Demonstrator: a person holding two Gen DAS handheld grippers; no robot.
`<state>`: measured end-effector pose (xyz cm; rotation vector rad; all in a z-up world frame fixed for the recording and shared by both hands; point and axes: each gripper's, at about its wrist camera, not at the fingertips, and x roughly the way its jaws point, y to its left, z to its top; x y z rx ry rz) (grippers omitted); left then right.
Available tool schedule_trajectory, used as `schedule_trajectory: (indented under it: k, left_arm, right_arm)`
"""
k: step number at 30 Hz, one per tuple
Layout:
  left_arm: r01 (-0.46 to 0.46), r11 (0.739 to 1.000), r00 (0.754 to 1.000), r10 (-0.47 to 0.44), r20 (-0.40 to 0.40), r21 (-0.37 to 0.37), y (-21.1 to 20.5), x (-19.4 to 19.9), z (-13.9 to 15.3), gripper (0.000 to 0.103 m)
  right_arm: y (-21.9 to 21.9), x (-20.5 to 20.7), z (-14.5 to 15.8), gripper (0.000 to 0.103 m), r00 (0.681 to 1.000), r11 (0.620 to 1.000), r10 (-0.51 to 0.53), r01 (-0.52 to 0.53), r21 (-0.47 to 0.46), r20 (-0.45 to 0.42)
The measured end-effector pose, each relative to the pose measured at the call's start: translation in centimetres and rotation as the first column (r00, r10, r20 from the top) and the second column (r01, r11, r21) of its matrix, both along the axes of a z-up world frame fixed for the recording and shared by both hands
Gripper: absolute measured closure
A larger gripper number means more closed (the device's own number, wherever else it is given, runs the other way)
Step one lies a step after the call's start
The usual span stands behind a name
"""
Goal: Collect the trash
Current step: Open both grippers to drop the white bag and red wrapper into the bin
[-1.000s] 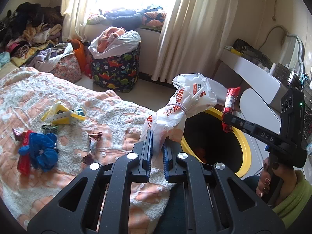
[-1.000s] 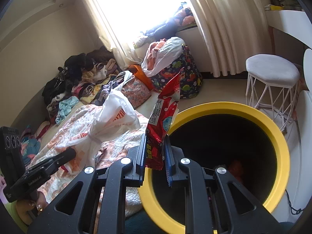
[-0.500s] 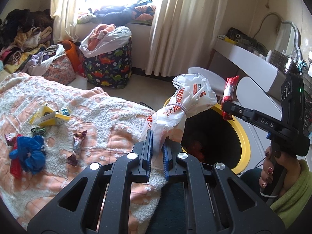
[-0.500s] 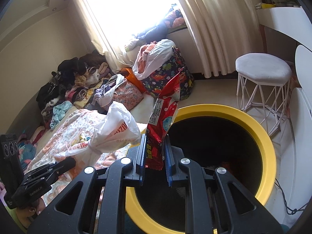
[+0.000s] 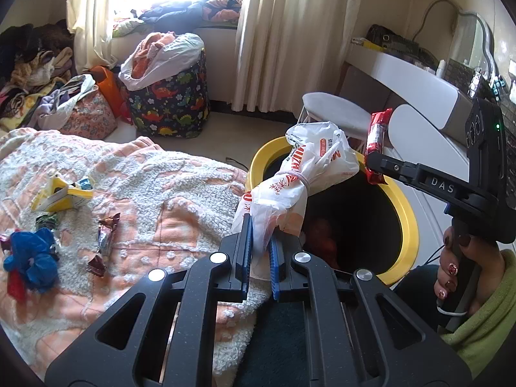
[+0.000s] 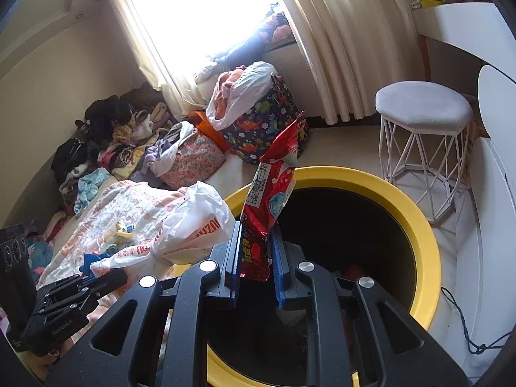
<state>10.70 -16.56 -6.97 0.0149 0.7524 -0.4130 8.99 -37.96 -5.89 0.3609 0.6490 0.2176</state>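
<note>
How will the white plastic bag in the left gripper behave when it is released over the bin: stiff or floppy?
The white plastic bag looks crumpled and thin, so probably floppy and light. Tied in the middle, it should fall as one bundle. It may snag on the yellow bin rim.

Both views are shot from a fisheye cam sat just behind each tool, looking forward along its fingers, so the black finger frame fills the bottom. The left tool (image 5: pixel 259 251) view is aimed across the bed (image 5: pixel 154 193) toward the yellow-rimmed bin (image 5: pixel 408 225), pretty close in. The right tool (image 6: pixel 256 256) view is pointed down into that bin (image 6: pixel 425 242) from right above. The bin, the stool (image 6: pixel 422 106), the curtains (image 5: pixel 290 32) and each other's tool are shared by both views.
</note>
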Motion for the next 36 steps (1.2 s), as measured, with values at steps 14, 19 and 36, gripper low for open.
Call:
schedule_trajectory:
  k: [14, 19, 36]
  left_arm:
    - [0.024, 0.999, 1.0, -0.024, -0.014, 0.028, -1.7, 1.0, -0.8, 0.098]
    - [0.031, 0.999, 1.0, -0.031, -0.005, 0.031, -2.2, 1.3, -0.7, 0.097]
    - [0.026, 1.0, 0.999, -0.026, 0.019, -0.008, -3.9, 3.0, -0.5, 0.078]
  right_arm:
    - [-1.0, 0.4, -1.3, 0.087, 0.999, 1.0, -0.022, 0.021, -0.008, -0.034]
    - [-1.3, 0.4, -1.5, 0.087, 0.999, 1.0, -0.031, 0.031, -0.002, -0.04]
    - [-1.6, 0.9, -2.5, 0.078, 0.995, 0.999, -0.035, 0.035, 0.001, -0.089]
